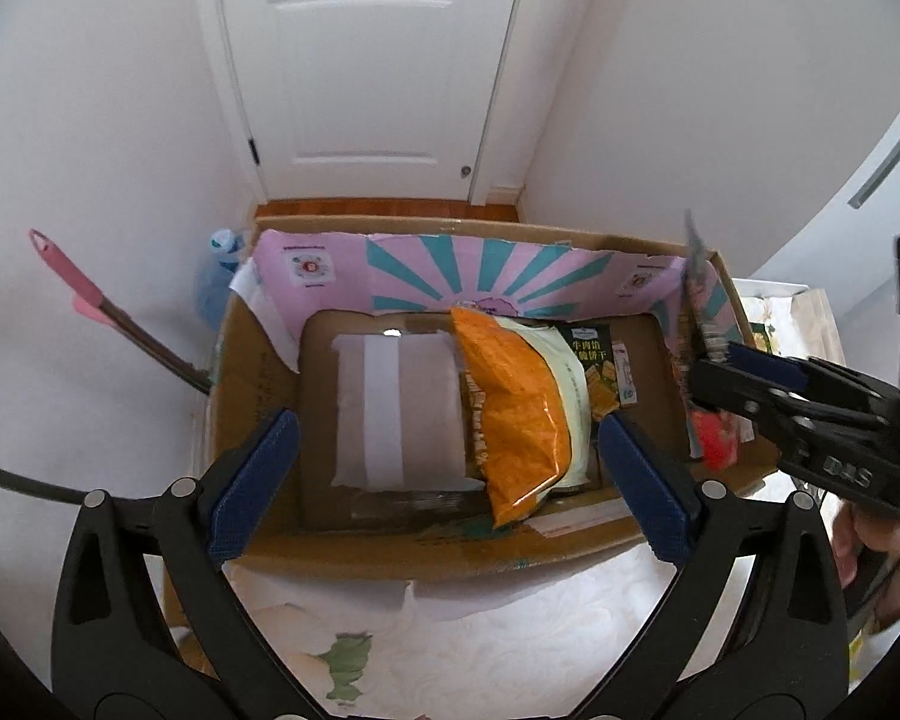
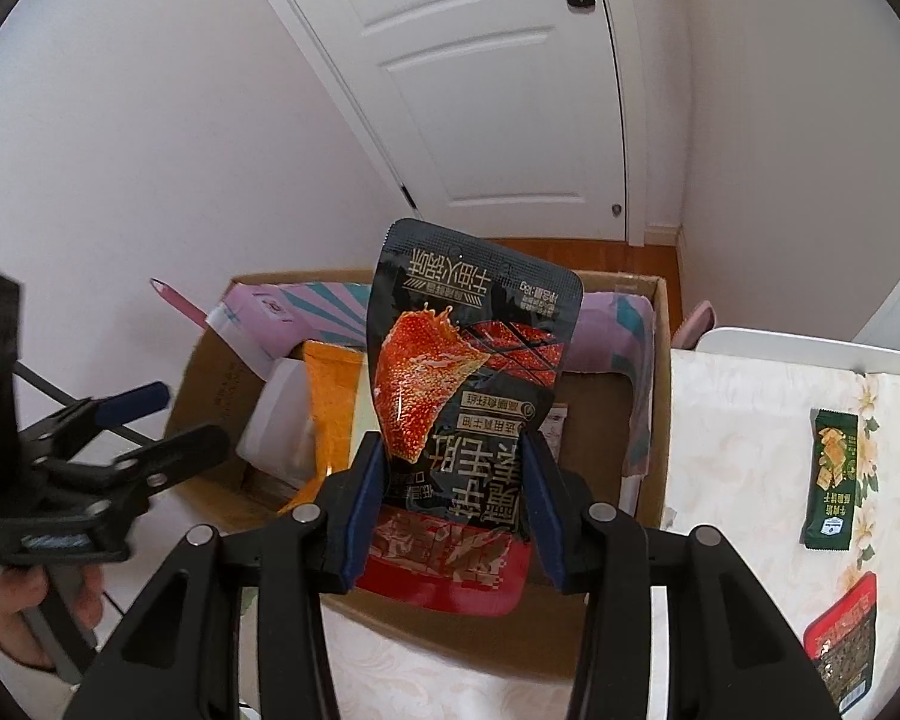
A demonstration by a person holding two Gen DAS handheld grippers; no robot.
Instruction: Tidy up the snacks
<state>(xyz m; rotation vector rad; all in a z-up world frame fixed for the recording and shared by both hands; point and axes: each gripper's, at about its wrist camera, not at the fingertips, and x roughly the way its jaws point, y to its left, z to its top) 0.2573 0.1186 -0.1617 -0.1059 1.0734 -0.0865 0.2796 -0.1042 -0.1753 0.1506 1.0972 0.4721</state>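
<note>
Right gripper [image 2: 453,501] clamps black pouch [image 2: 468,360] – above box rim [image 2: 660,324].

In the left wrist view the orange bag [image 1: 519,414] covers most of a pale packet [image 1: 573,384], and the green biscuit pack [image 1: 606,366] behind shows only its corner. At 3 o'clock, the black snack pouch [image 1: 705,312] shows edge-on, its face unreadable. A blue bottle [image 1: 216,282] is half hidden behind the cardboard box [image 1: 390,552]. In the right wrist view, a red packet [image 2: 843,642] at 4 o'clock is cut by the edge.
</note>
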